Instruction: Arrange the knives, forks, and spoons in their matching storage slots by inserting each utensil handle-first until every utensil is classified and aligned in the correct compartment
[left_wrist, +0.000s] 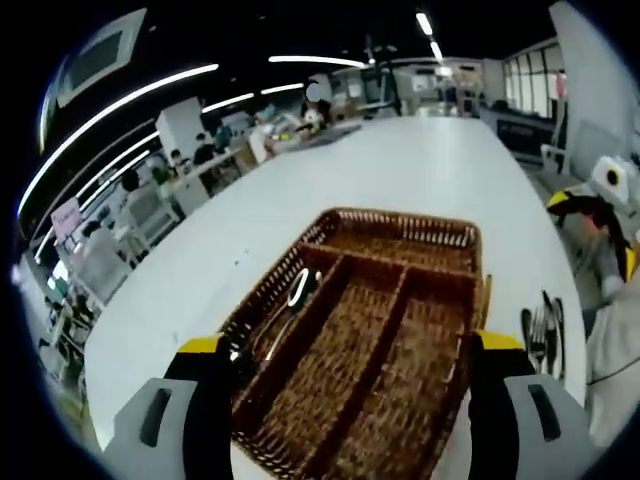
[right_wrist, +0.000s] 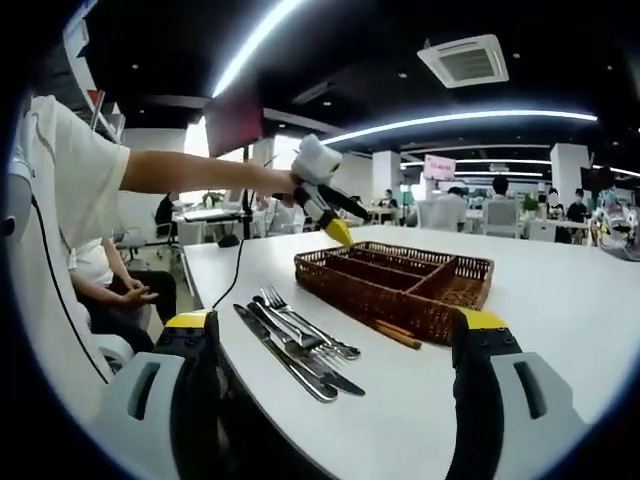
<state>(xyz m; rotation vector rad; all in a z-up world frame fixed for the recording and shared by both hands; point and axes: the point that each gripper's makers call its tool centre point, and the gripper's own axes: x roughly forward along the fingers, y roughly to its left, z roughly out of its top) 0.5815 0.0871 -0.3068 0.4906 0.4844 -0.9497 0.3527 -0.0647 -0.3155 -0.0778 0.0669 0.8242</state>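
A brown wicker cutlery tray (left_wrist: 404, 216) lies on the white table below my left gripper (left_wrist: 348, 342), whose jaws stand wide open and hold nothing. The tray has long slots and one cross slot at its far end. A metal spoon (left_wrist: 296, 290) lies in the left long slot. In the right gripper view the tray (right_wrist: 380, 296) stands ahead, and the left gripper (right_wrist: 322, 196) hangs over its far left corner in a person's hand. Several knives and forks (right_wrist: 298, 346) lie loose on the table just ahead of my open, empty right gripper (right_wrist: 335, 322). The same pile (left_wrist: 541, 338) lies right of the tray.
A thin wooden stick (right_wrist: 386, 333) lies against the tray's near wall. The right gripper (left_wrist: 583, 207) shows beyond the table's right edge. A seated person (right_wrist: 112, 282) is at the left, off the table's edge (right_wrist: 205, 290). Desks, chairs and people fill the room behind.
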